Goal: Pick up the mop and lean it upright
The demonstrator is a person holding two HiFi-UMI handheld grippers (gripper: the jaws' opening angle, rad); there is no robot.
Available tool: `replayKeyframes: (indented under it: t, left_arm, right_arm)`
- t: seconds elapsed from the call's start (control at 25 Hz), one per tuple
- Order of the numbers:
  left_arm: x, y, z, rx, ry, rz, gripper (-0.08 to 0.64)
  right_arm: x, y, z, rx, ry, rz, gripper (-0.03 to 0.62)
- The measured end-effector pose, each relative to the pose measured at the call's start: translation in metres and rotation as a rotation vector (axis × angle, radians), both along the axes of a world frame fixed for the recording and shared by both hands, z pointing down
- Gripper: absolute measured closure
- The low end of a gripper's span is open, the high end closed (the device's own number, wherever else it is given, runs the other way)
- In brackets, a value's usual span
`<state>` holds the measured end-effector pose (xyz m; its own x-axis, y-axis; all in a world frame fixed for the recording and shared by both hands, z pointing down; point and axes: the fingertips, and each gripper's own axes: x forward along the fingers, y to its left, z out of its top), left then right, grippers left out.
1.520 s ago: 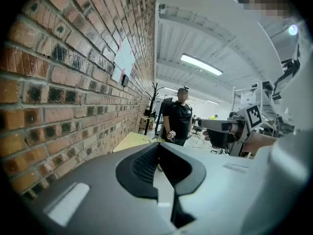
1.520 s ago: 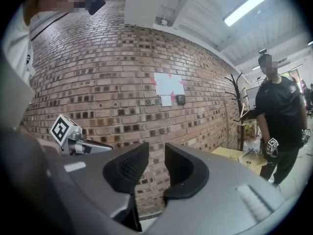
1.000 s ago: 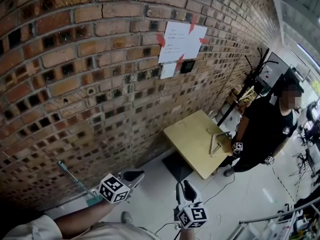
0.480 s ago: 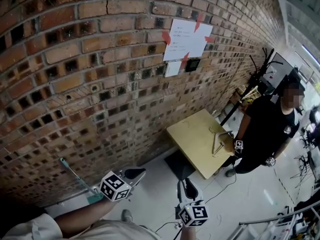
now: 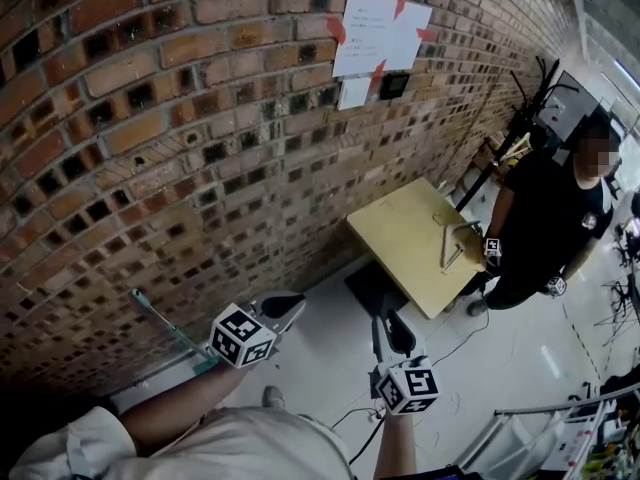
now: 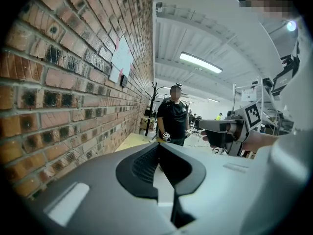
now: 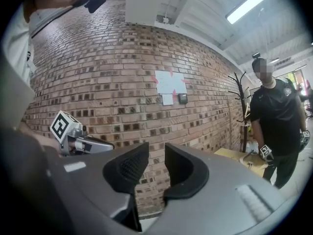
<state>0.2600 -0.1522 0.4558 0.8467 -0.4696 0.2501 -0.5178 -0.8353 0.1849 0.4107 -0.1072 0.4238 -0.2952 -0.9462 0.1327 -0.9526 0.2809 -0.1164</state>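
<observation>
Nothing much moves: mop (image 5: 165, 326) stays leaned on brick wall (image 5: 200, 118). Our left tool (image 5: 283, 306) pinched closed, empty. Right tool (image 5: 393, 330) narrow gap, empty. We reckon job's done.

- Hidden behind the left gripper (image 5: 283, 306) — lower end of the thin teal mop handle (image 5: 163, 324).
- Too small to read — print on the white paper sheets (image 5: 378, 30) taped to the red brick wall (image 5: 150, 118).
- Too small to identify: bent grey metal piece (image 5: 455, 240) on the pale yellow wooden table (image 5: 400, 228).
</observation>
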Motion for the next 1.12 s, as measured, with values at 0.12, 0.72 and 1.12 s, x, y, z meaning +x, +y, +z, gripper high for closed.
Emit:
replayKeyframes:
  t: [0.12,0.72,1.12]
  left_arm:
    - [-0.001,0.000,-0.003,0.008,-0.004,-0.002,0.540]
    - [-0.002,0.017,0.004,-0.013,-0.021,0.008,0.540]
    - [-0.004,0.012,0.007,-0.008,-0.029,0.001,0.540]
  right_arm:
    - [-0.003,0.000,-0.005,0.010,-0.002,-0.003,0.494]
    - [-0.005,0.017,0.006,-0.012,-0.027,0.009,0.494]
    - [-0.003,0.016,0.014,-0.022,-0.039,0.015,0.494]
